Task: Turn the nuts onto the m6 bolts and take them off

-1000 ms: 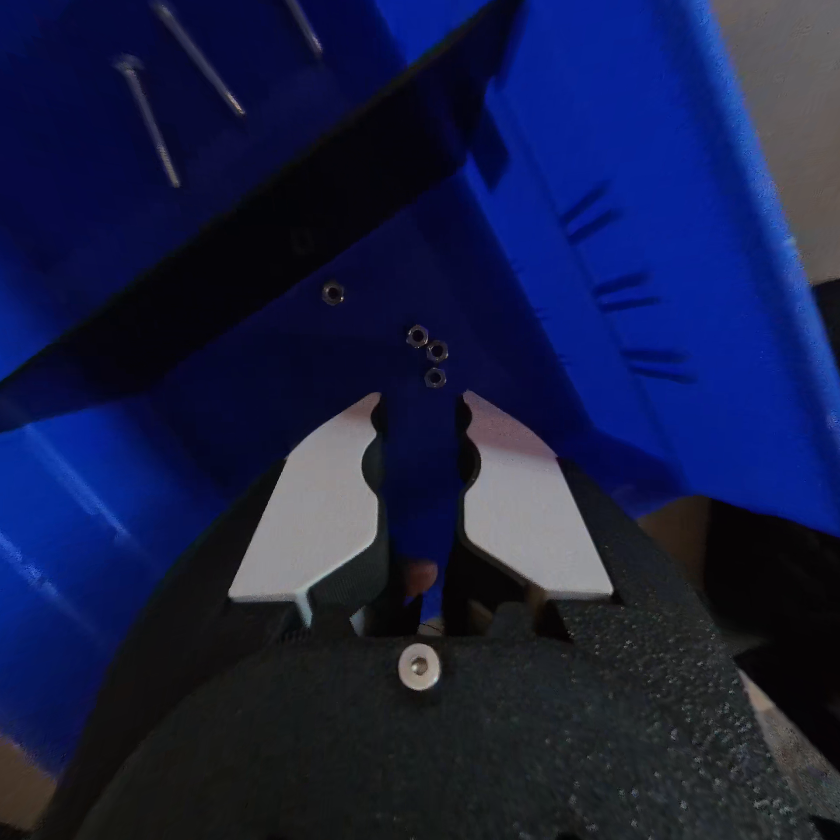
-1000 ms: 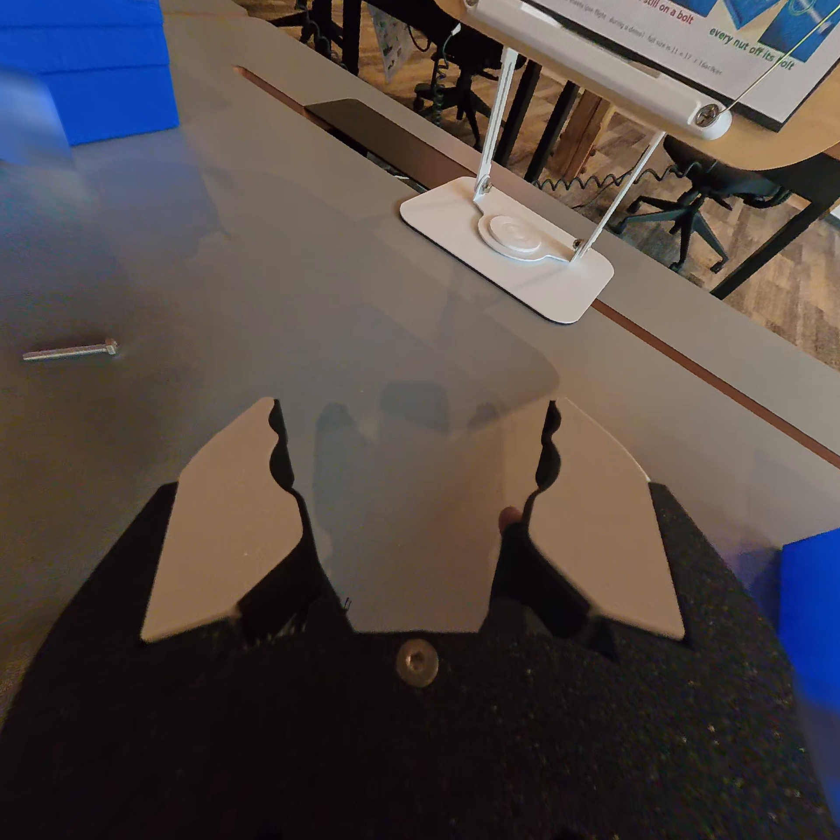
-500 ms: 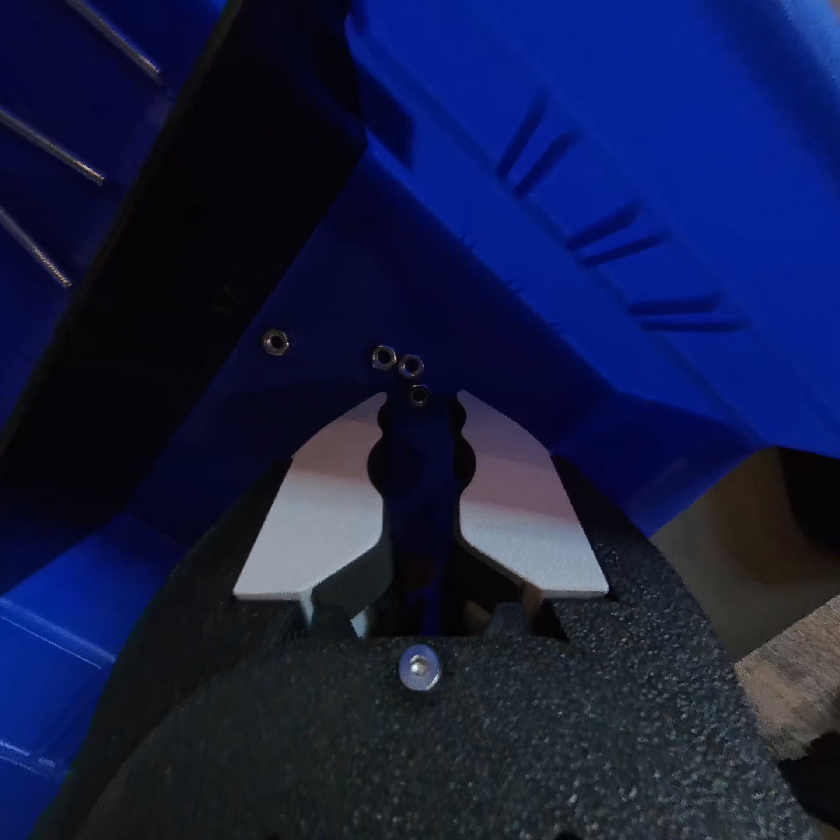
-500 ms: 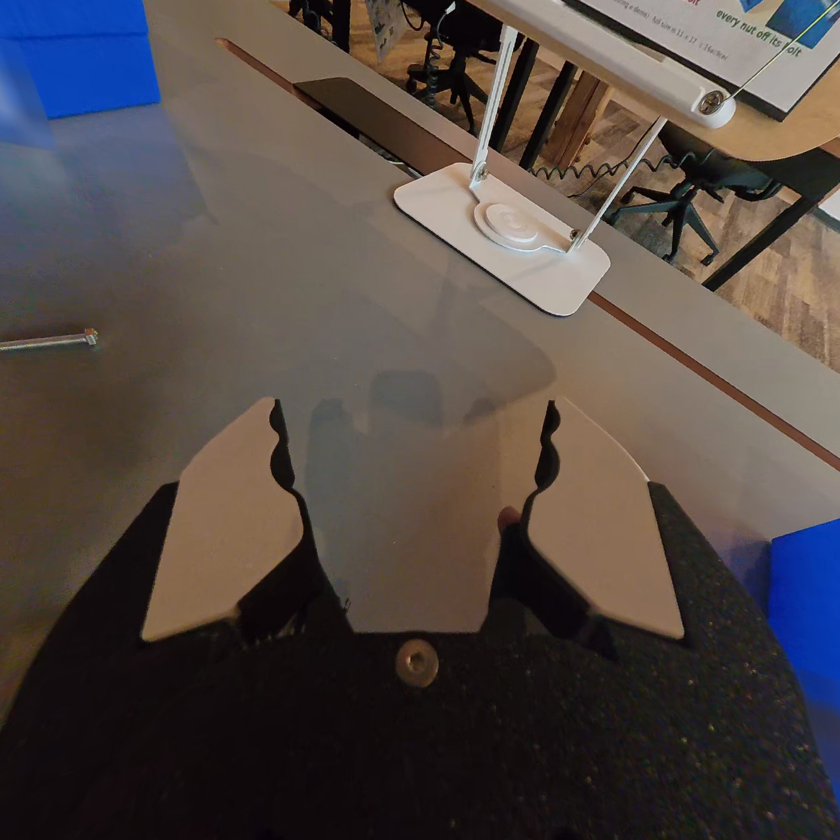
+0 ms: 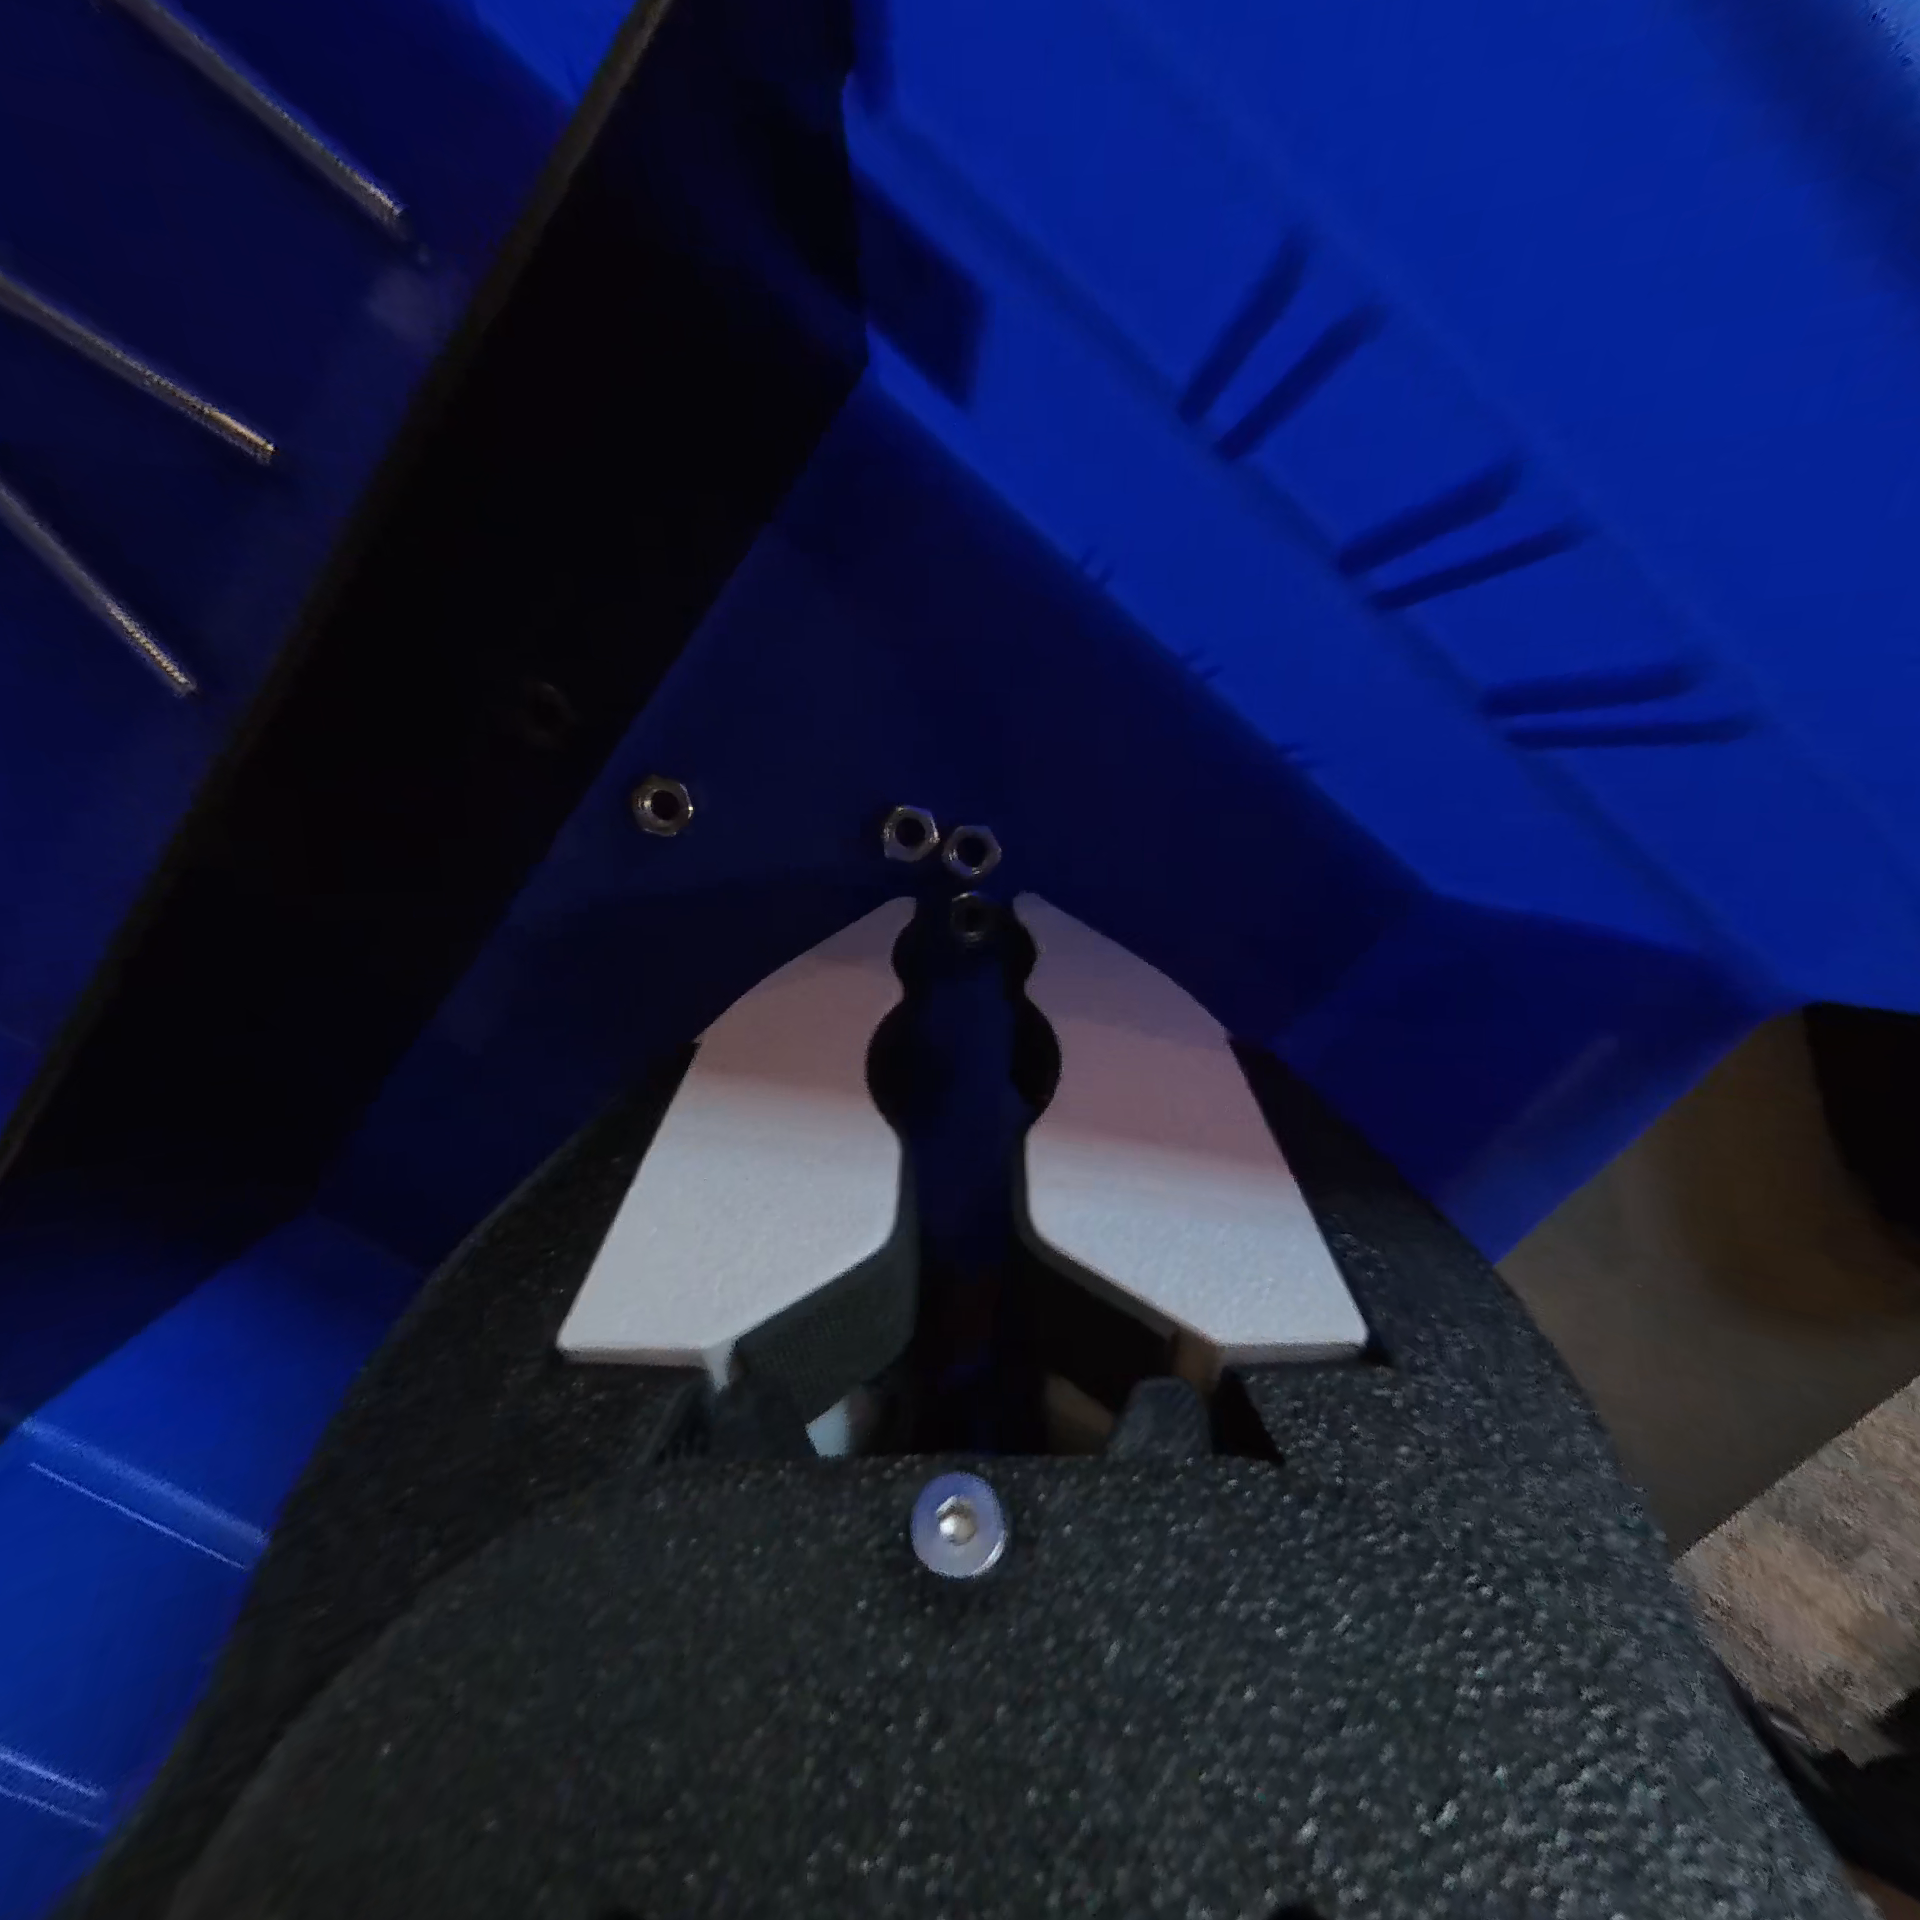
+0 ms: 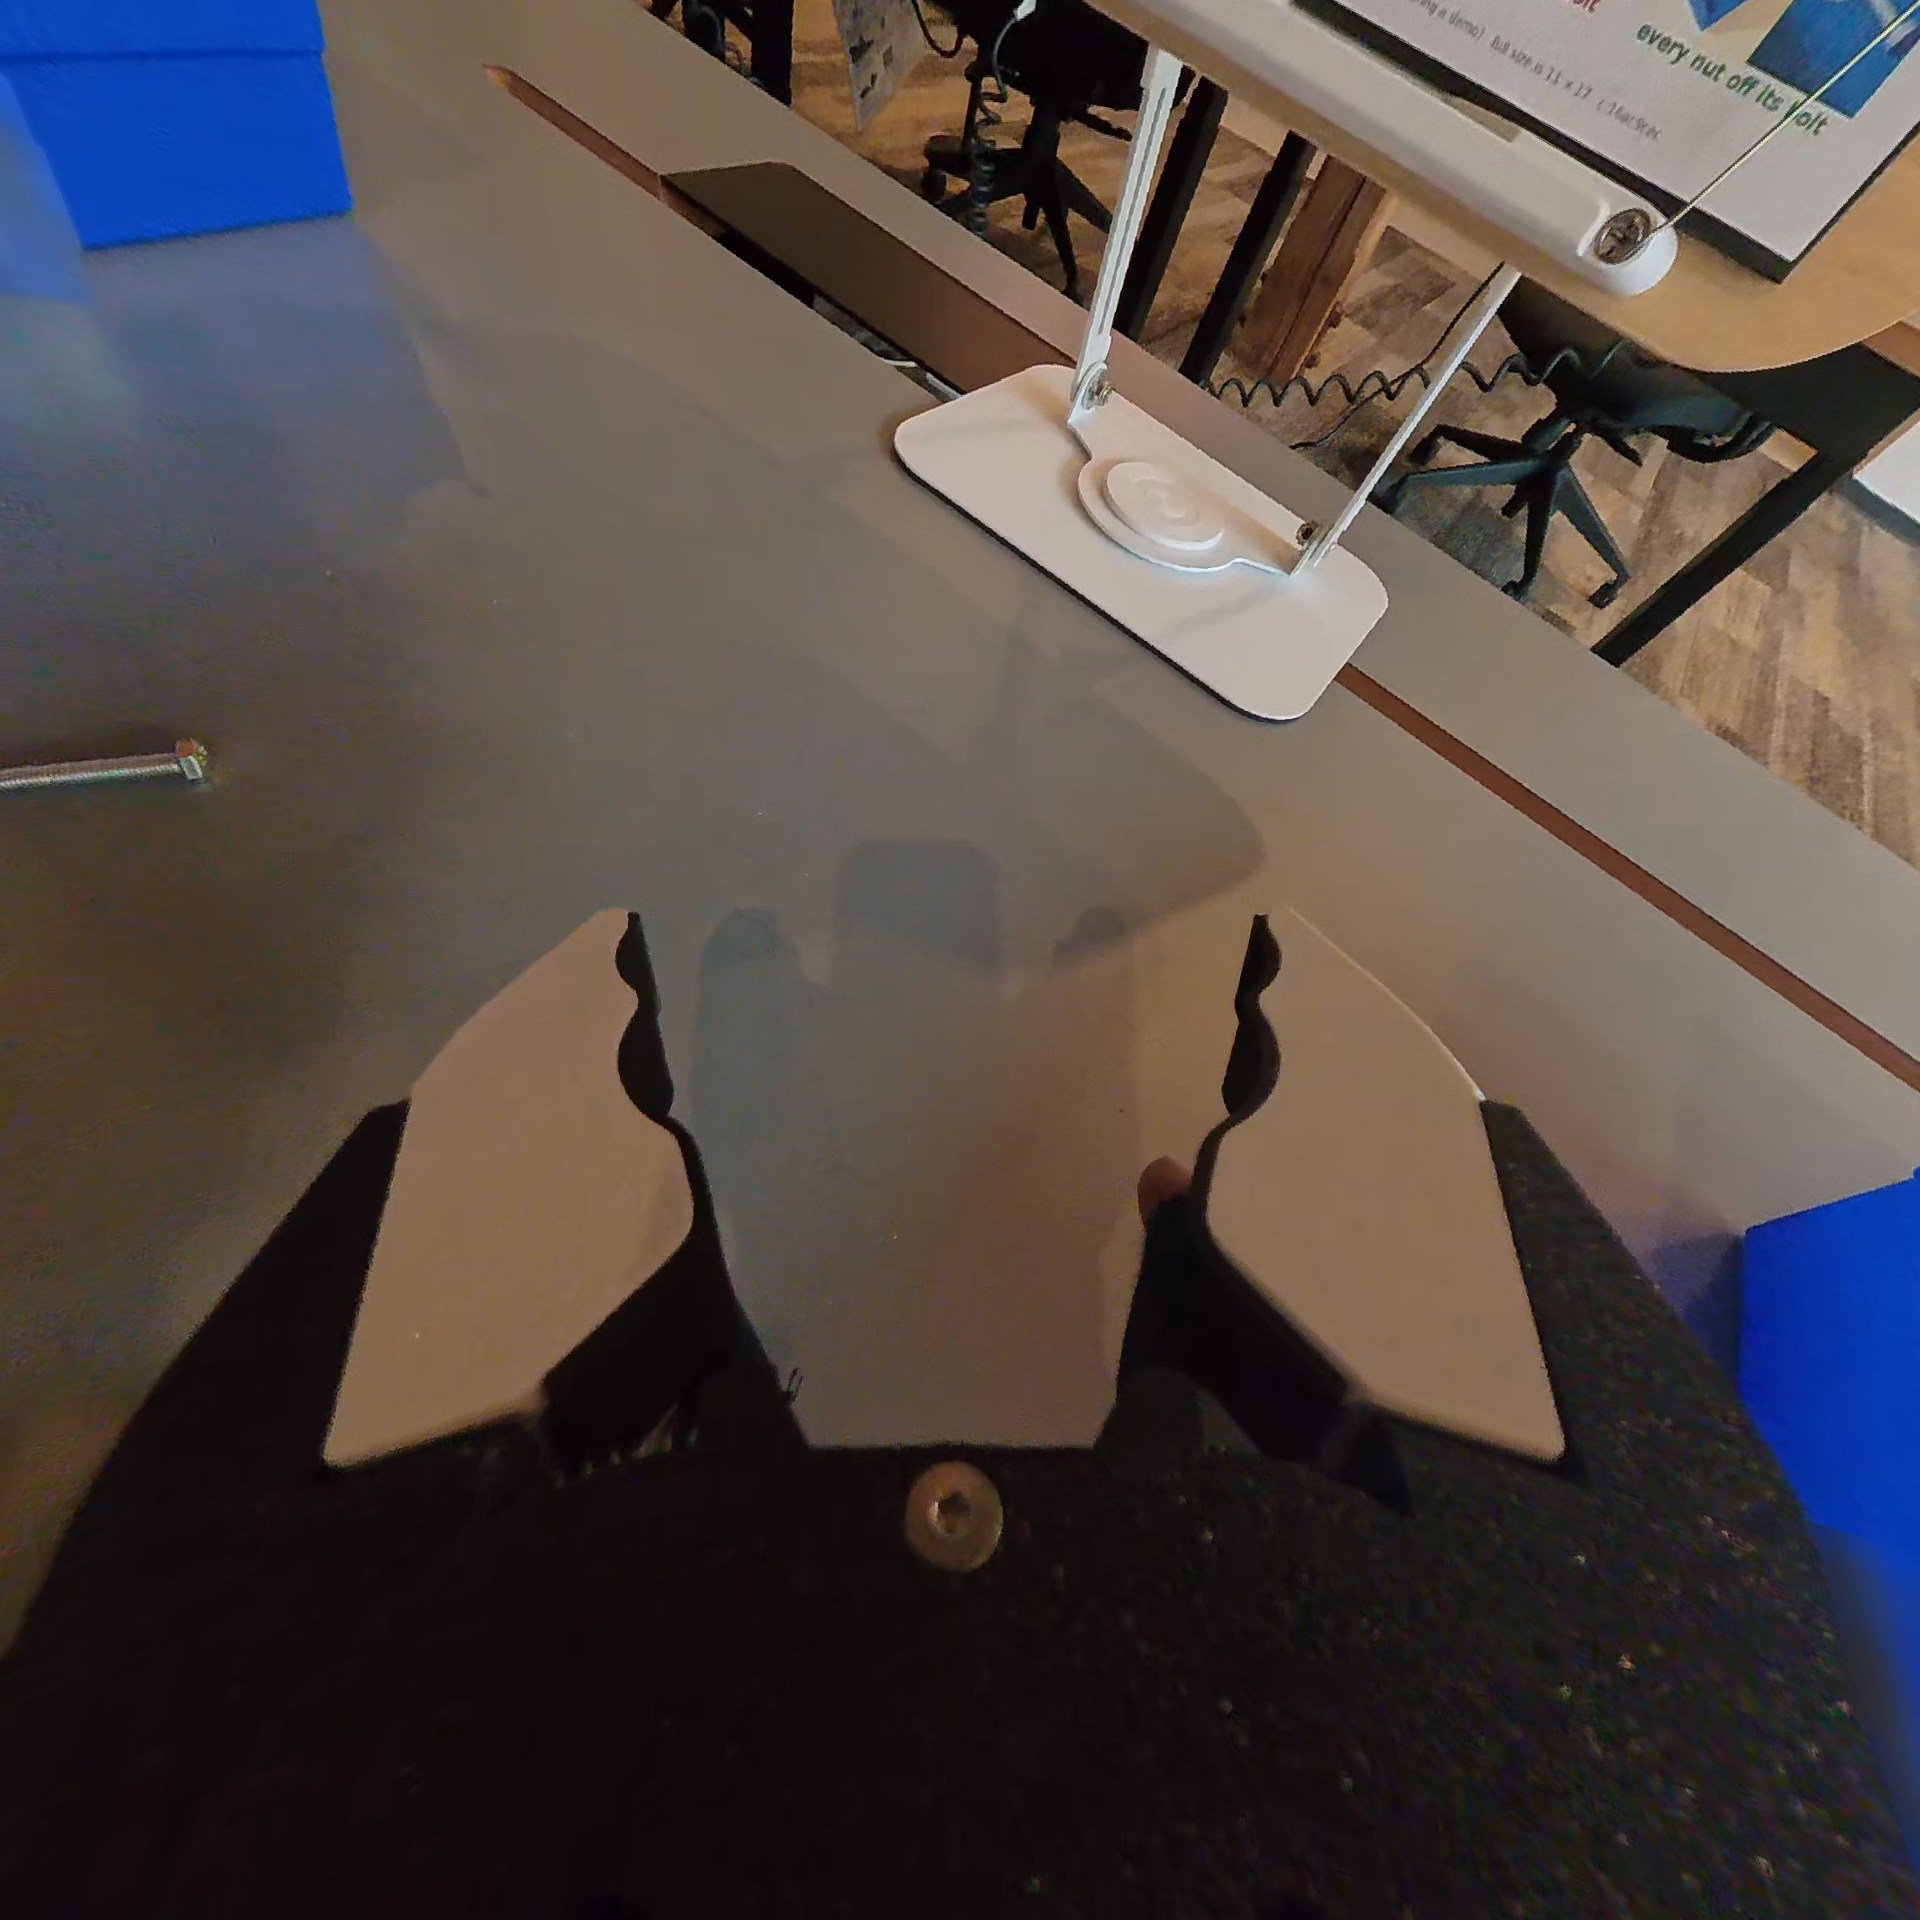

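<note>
The left gripper (image 5: 964, 909) was down inside a blue bin (image 5: 1351, 312), its jaws drawn narrow around a small steel nut (image 5: 971, 920) that sat right at the fingertips. A sliver of dark floor showed on either side of the nut, so the pads did not look pressed against it; the claw counted as unclenched, framing the nut, not holding it. Just beyond the tips lay two more nuts, one (image 5: 910, 831) ahead and slightly left, the other (image 5: 972, 850) straight ahead, touching each other and almost touching the framed one. A fourth nut (image 5: 663, 805) lay farther off to the left, near a black divider (image 5: 582, 499), beyond which several long bolts (image 5: 135, 364) lay in the next compartment. The right gripper (image 6: 945, 925) hung wide open over a grey table (image 6: 727, 520) with nothing between its fingers; one bolt (image 6: 104, 771) lay well off to its left. The risk lay in the crowding: closing could nudge the neighbouring nuts or pinch two at once. The nut lay flat and thin, so the pads might ride over it or squeeze it out, and a catch on the corners, not the flats, could let it tip or drop on lifting.
</note>
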